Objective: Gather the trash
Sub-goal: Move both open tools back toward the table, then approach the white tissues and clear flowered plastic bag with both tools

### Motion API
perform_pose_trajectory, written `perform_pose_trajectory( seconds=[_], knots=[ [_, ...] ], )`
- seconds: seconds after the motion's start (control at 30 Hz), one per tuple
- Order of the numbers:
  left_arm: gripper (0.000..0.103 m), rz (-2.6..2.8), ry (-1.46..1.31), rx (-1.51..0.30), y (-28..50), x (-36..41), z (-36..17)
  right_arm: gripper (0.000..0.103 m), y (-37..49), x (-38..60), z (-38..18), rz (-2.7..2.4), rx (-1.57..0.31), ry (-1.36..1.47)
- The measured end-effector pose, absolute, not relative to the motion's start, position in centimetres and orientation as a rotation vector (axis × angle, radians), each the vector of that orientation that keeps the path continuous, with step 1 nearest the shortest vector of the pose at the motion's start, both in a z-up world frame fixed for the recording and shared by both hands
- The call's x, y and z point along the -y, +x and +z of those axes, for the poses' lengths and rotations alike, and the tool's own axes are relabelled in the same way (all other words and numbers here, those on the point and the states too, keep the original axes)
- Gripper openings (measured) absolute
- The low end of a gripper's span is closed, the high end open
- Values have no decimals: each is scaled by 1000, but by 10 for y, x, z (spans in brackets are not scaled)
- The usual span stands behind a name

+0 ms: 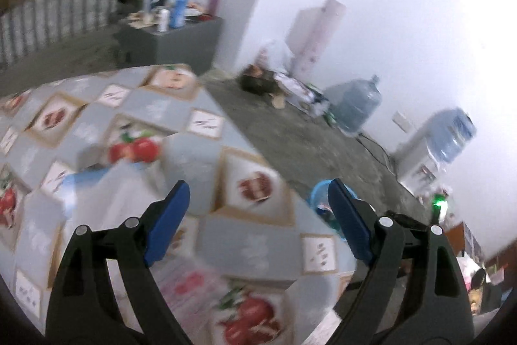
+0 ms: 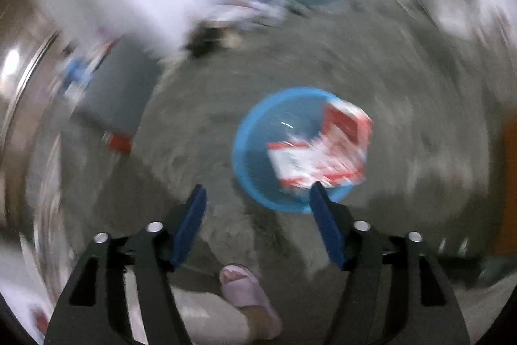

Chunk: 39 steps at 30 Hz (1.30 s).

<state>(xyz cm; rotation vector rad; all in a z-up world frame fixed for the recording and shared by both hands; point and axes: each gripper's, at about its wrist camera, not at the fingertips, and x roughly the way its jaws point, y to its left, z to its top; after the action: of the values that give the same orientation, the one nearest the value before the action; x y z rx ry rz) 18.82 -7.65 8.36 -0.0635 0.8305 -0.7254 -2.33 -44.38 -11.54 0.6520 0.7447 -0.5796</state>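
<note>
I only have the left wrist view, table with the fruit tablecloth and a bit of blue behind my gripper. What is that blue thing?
Observer: It is a blue basin standing on the grey floor, seen whole from the right wrist.
Operator: Anything in it?
Observer: Yes, a red and white package lies against its right side, blurred by motion.
Operator: Is the right gripper holding something?
Observer: No, the right gripper is open above the floor with nothing between its fingers.
Operator: What else is below it?
Observer: A foot in a pink slipper.
</note>
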Motion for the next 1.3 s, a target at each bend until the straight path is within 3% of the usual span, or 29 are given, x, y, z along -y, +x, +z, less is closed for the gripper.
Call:
perform_pose_trajectory(
  seconds=[0.17,0.5,0.73,0.9,1.3],
  knots=[
    [83,-630,-77,-784,174,28,81,87,9,359,-46,-409,-711,428],
    [83,-537,-98,-783,165,-36,65,96,62,206,13,-146,-669,180],
    [83,-448,-162,-786,169,-72,46,96,105,114,-11,-189,-736,-50],
    [83,-401,-182,-804,173,-91,31,96,114,84,-27,-79,-739,55],
    [83,-348,-211,-849,174,-113,-1,96,136,63,-88,13,-967,57]
  ],
)
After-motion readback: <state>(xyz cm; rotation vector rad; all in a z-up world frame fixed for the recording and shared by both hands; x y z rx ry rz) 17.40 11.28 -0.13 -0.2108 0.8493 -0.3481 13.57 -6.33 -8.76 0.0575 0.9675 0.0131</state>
